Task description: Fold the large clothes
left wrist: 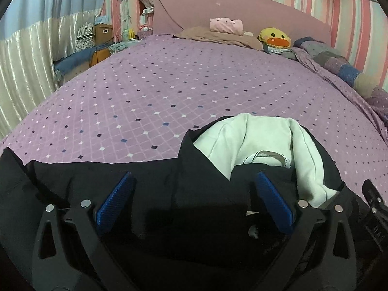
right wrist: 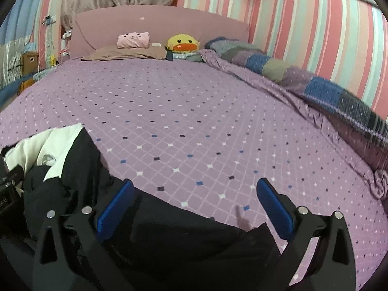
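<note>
A large black garment (left wrist: 155,189) with a white lining or hood (left wrist: 254,140) lies bunched at the near edge of the purple bed (left wrist: 169,92). My left gripper (left wrist: 194,181) hovers over the black cloth with its blue pads wide apart and nothing between them. In the right wrist view the same garment (right wrist: 169,228) spreads across the lower left, its white part (right wrist: 46,145) at far left. My right gripper (right wrist: 194,189) is open above the garment's right edge, holding nothing. The other gripper's black body shows at each view's edge.
The purple diamond-patterned sheet (right wrist: 194,111) stretches to a pink headboard (right wrist: 160,26). A pillow (right wrist: 126,52), a pink plush (right wrist: 133,40) and a yellow duck plush (right wrist: 183,43) sit at the head. A patchwork quilt (right wrist: 315,84) lies rolled along the right side. Boxes and clutter (left wrist: 97,36) stand left of the bed.
</note>
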`<action>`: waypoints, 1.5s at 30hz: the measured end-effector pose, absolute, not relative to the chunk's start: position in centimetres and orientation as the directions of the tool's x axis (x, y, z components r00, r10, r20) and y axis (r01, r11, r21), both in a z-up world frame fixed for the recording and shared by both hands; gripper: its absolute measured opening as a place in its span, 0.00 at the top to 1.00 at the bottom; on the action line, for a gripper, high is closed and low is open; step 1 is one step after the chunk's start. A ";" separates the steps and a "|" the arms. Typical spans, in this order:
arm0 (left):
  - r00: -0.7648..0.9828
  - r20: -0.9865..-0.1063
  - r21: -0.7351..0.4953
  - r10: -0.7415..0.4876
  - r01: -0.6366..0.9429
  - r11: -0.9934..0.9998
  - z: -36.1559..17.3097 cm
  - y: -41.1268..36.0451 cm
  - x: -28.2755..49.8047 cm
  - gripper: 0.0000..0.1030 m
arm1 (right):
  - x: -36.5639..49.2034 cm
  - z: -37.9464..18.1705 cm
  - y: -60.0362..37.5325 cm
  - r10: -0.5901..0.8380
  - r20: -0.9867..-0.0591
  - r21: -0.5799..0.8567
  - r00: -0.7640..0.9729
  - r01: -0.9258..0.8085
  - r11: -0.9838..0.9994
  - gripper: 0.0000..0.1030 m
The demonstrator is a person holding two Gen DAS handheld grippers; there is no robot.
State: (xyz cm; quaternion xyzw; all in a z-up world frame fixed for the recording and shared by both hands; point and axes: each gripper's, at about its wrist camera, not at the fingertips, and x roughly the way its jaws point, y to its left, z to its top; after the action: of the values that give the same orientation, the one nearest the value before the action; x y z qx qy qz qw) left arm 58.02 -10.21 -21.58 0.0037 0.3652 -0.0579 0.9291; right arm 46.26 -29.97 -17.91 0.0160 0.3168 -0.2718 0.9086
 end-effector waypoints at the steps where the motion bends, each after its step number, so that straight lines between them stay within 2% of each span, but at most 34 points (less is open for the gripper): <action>1: 0.726 -0.679 -0.039 -0.109 0.113 0.993 -21.6 -10.1 58.1 0.03 | 46.1 -17.9 -29.9 -0.485 -0.579 -0.142 0.656 0.504 0.852 0.02; 20: 0.715 -0.689 -0.015 -0.116 0.147 0.989 -22.6 -10.7 58.3 0.03 | 45.9 -18.0 -29.6 -0.388 -0.590 -0.078 0.709 0.428 0.900 0.02; 31: 0.719 -0.684 -0.022 -0.121 0.146 0.989 -22.6 -10.4 57.9 0.03 | 45.1 -17.7 -29.0 -0.437 -0.535 -0.084 0.723 0.469 0.879 0.02; 37: 0.754 -0.656 0.063 -0.030 0.094 0.994 -21.8 -11.3 56.8 0.03 | 43.1 -16.7 -29.2 -0.499 -0.440 -0.055 0.747 0.532 0.845 0.02; 42: 0.731 -0.681 0.140 0.048 0.065 0.988 -20.9 -11.0 55.1 0.03 | 43.2 -16.4 -29.2 -0.527 -0.449 -0.091 0.721 0.550 0.830 0.02; 45: 0.732 -0.680 0.112 0.044 0.045 0.993 -19.0 -8.1 52.2 0.03 | 42.8 -16.3 -29.5 -0.517 -0.459 -0.079 0.723 0.546 0.834 0.02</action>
State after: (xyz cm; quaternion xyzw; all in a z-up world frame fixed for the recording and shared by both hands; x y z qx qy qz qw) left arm 52.15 -8.14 -18.95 0.0605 0.3660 -0.0002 0.9286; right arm 42.76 -29.53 -16.26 0.0309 0.2377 -0.2864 0.9277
